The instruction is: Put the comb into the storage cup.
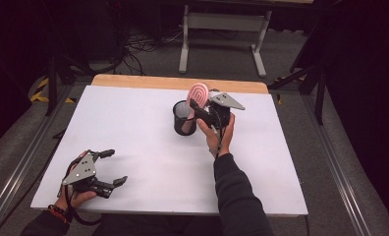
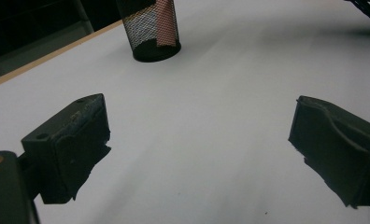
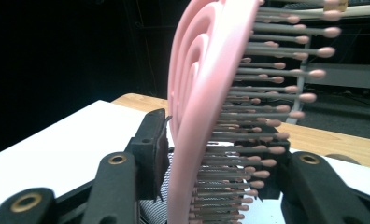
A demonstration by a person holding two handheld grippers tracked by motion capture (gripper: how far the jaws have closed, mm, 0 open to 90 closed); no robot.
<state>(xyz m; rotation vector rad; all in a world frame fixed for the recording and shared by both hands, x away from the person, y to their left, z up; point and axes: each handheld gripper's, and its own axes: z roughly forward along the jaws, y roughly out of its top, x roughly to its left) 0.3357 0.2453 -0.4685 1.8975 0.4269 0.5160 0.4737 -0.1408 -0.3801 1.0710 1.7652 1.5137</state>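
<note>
Left gripper (image 1: 109, 168): nearest, resting idle at the near left corner of the table (image 1: 133, 128), jaws spread wide, holding nothing.
Right gripper (image 1: 196, 109): jaws around the brush, loosened; grip unclear.
Hairbrush (image 1: 198, 92): pink, upright, handle down inside the mesh cup (image 1: 183, 118), mid-table.
Risk: top-heavy brush could lean and tip the light cup over if let go.

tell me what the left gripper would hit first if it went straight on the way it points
Probably the black mesh cup with the pink brush in it, slightly left of centre; before that just bare white table. Depth is hard to judge.
</note>
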